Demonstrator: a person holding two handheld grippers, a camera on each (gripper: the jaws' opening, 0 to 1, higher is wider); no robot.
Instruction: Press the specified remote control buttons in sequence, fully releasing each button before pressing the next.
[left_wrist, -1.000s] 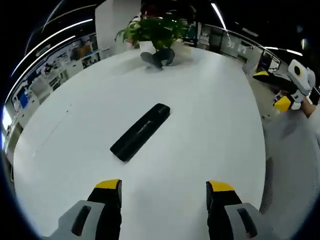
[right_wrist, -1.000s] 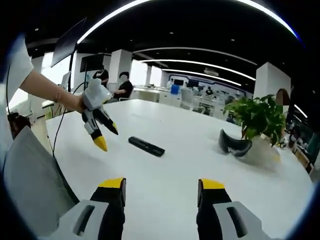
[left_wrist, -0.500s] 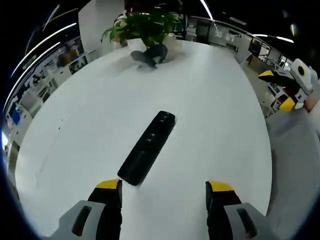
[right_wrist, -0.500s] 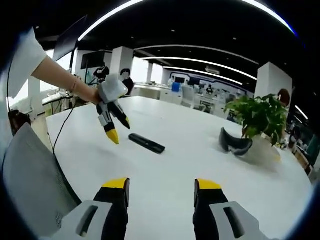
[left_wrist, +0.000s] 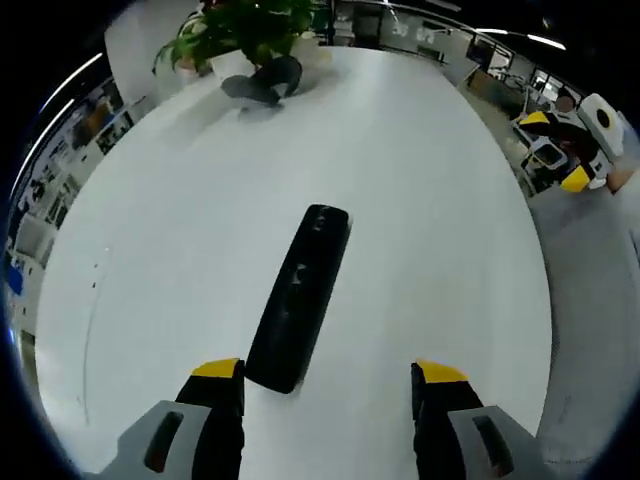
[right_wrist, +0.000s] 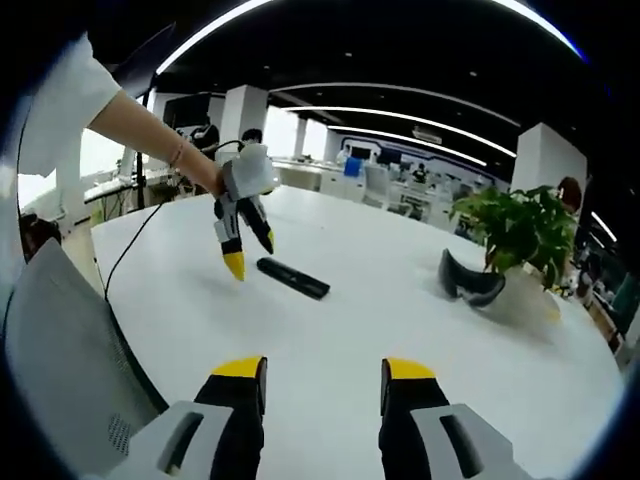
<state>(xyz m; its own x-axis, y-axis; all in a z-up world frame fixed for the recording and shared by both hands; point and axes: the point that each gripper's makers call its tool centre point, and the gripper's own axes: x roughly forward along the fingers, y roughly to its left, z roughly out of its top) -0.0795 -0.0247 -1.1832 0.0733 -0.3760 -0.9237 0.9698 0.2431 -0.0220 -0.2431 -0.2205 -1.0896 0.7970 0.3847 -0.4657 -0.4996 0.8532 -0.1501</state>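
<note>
A long black remote control (left_wrist: 300, 298) lies flat on the white round table (left_wrist: 430, 230); in the left gripper view its near end sits just ahead of my left jaw. My left gripper (left_wrist: 328, 385) is open with nothing between its jaws. The right gripper view shows the left gripper (right_wrist: 250, 252), held by a hand, hanging tips-down just above the left end of the remote control (right_wrist: 292, 278). My right gripper (right_wrist: 322, 372) is open and empty, low over the table's near side, well short of the remote. It also appears as the right gripper (left_wrist: 553, 150) beyond the table's right edge.
A potted green plant (right_wrist: 520, 235) and a dark curved headset-like object (right_wrist: 468, 285) stand at the table's far side. A grey mesh chair (right_wrist: 60, 340) is by the near left edge. A cable (right_wrist: 140, 235) trails over the table. People sit in the office behind.
My left gripper has moved in toward the remote, which now lies lengthwise just ahead of its jaws. The right gripper's jaws have narrowed a little but stay open.
</note>
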